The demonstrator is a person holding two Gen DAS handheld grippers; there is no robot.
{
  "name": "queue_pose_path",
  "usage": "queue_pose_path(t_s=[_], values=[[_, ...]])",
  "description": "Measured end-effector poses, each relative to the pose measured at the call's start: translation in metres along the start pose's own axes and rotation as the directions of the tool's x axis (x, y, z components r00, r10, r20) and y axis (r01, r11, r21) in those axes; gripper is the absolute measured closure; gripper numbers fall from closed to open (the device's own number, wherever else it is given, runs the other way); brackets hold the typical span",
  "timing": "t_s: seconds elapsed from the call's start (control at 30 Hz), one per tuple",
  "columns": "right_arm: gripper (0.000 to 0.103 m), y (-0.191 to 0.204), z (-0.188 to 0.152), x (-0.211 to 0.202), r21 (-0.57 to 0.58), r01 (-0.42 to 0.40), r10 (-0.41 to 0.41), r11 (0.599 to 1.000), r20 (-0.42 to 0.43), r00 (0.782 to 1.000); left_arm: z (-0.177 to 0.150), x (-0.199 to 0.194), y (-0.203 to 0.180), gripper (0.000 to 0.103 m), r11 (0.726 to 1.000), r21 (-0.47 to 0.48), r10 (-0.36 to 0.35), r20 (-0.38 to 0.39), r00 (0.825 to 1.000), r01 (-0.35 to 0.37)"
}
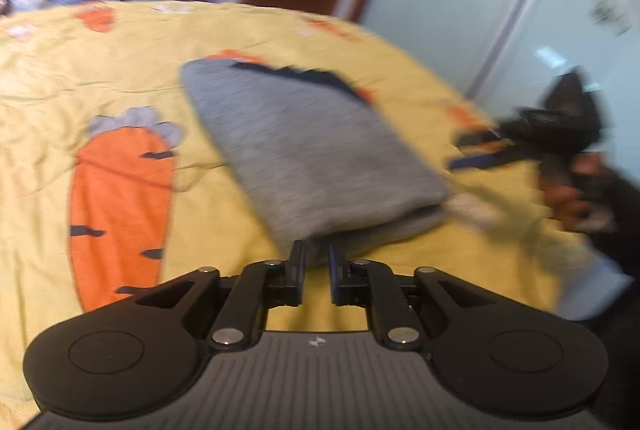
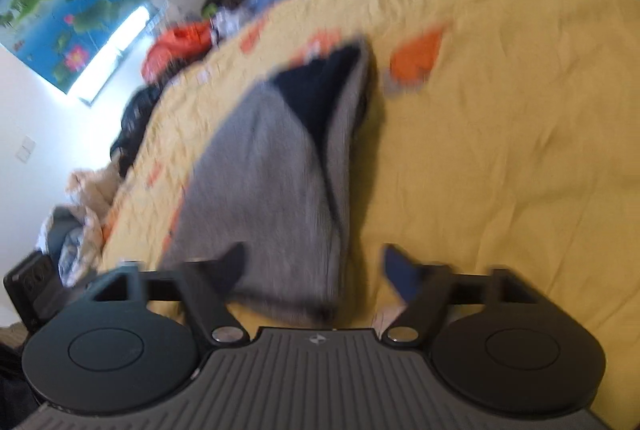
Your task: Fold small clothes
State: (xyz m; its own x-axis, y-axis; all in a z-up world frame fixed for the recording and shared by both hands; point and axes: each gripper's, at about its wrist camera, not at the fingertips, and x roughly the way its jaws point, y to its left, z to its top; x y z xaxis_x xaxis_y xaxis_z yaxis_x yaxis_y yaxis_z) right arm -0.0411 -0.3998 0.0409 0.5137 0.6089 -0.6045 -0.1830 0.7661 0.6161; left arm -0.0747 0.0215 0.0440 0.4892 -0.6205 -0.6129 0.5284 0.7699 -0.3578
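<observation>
Left wrist view shows the left gripper with its two fingers drawn close together, pinching the near edge of one folded grey garment; whether the pads fully clamp the cloth is blurred. From the right wrist view, the right gripper has its two fingers spread wide, the garment's near end lying between them without clear contact. The single garment is a soft, ribbed-looking grey knit, folded into a long tapering shape with a dark navy part at its far end. It rests on one yellow quilted bedspread, crinkled and printed with several orange carrots. A hand holds the right gripper at the frame's right edge.
</observation>
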Motion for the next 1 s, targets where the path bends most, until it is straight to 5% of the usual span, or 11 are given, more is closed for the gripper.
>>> queue_pose_path(t_s=[0.1,0.17,0.2,0.43,0.47,0.5,0.53,0.7,0.9,1.0], values=[[0.012,-0.011,0.032,-0.003,0.031,-0.040,0.038,0.999,0.080,0.996,0.020,-0.010,0.018,0.065,0.996,-0.079,-0.030,0.084,0.996,0.037],[0.013,-0.019,0.053,0.015,0.042,-0.050,0.046,0.998,0.092,0.995,0.038,0.000,0.035,0.010,0.981,-0.193,0.005,0.187,0.982,0.032],[0.014,-0.024,0.061,0.028,0.059,-0.043,0.038,0.997,0.088,0.995,0.045,0.010,0.046,0.008,0.969,-0.241,0.007,0.233,0.972,0.051],[0.015,-0.025,0.082,0.108,0.060,-0.013,0.010,0.998,0.052,0.999,0.079,0.112,0.092,0.010,0.871,-0.482,-0.031,0.140,0.990,0.095],[0.021,-0.022,0.083,0.113,0.065,-0.015,0.012,0.998,0.047,0.999,0.081,0.120,0.096,0.019,0.860,-0.503,-0.029,0.123,0.992,0.087],[0.032,-0.019,0.082,0.116,0.069,-0.027,0.025,0.997,0.032,0.999,0.080,0.124,0.097,0.032,0.861,-0.504,-0.014,0.118,0.993,0.072],[0.058,-0.016,0.080,0.122,0.076,-0.034,0.035,0.997,-0.006,0.999,0.082,0.129,0.098,0.062,0.862,-0.505,0.008,0.086,0.996,0.037],[0.066,0.010,0.074,0.123,0.020,-0.008,0.008,1.000,0.019,1.000,0.085,0.115,0.097,0.070,0.896,-0.445,0.041,0.066,0.997,-0.007],[0.068,0.056,0.087,0.131,-0.017,-0.137,0.137,0.990,0.043,0.990,0.105,0.050,0.119,0.070,0.926,-0.372,0.131,0.147,0.980,-0.068],[0.069,0.071,0.093,0.160,-0.009,-0.167,0.167,0.986,0.021,0.986,0.110,0.040,0.144,0.066,0.923,-0.355,0.193,0.092,0.977,-0.149]])
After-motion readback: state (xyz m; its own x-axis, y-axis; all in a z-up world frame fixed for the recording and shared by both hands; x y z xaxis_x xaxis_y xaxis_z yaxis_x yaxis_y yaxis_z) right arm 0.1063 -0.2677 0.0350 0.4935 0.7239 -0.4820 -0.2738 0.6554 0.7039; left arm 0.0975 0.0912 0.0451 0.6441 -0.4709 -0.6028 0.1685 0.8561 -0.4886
